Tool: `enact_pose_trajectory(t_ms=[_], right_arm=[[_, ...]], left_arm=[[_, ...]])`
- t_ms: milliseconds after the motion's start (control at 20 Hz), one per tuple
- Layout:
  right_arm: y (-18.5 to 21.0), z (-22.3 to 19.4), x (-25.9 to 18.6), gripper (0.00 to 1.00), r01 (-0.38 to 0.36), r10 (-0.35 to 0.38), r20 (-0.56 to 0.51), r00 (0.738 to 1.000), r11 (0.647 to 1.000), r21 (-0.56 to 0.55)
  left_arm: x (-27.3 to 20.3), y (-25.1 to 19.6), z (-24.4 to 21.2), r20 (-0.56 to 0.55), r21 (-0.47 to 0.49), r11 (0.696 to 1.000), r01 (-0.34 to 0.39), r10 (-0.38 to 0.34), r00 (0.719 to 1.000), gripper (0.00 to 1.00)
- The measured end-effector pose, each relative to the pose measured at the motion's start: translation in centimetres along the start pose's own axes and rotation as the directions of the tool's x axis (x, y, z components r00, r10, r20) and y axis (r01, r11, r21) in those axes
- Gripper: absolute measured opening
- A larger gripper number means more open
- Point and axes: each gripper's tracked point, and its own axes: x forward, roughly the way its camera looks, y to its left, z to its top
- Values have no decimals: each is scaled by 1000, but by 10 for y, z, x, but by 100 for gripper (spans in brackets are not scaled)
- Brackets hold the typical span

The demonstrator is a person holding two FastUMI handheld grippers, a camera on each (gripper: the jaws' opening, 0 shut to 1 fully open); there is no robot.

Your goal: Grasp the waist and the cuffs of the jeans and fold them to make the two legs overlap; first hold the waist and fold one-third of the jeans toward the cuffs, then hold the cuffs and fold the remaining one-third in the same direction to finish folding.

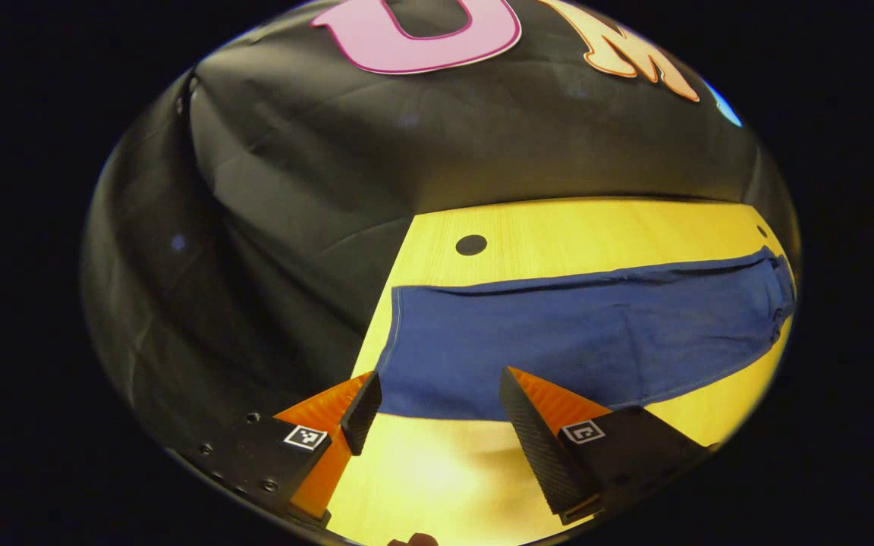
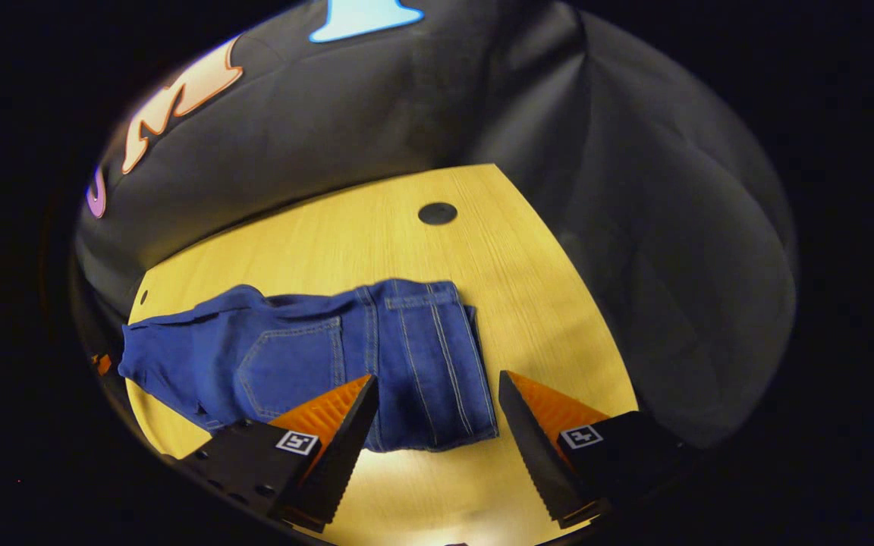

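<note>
Both my left claw (image 1: 437, 394) and right claw (image 2: 437, 398) are spread, just before the jeans (image 2: 376, 356), legs already overlapped; both third-folds remain.

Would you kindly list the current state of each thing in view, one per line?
Jeans: lying flat on the table, legs overlapped, not yet folded in thirds, not gripped.
Left gripper: open, near the cuff end, holding nothing.
Right gripper: open, near the waist end, holding nothing.
Table: bearing the jeans.
</note>
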Motion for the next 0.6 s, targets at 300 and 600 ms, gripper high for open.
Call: enact_pose_trajectory(t_ms=[300, 600], right_arm=[[-3, -24, 20, 100, -14, 16, -47, 999, 999, 37], [-4, -27, 21, 98, -48, 50, -38, 998, 996, 71]], left_arm=[[-12, -5, 30, 57, -108, 994, 13, -7, 998, 96], [-18, -11, 40, 86, -92, 996, 0, 8, 996, 96]])
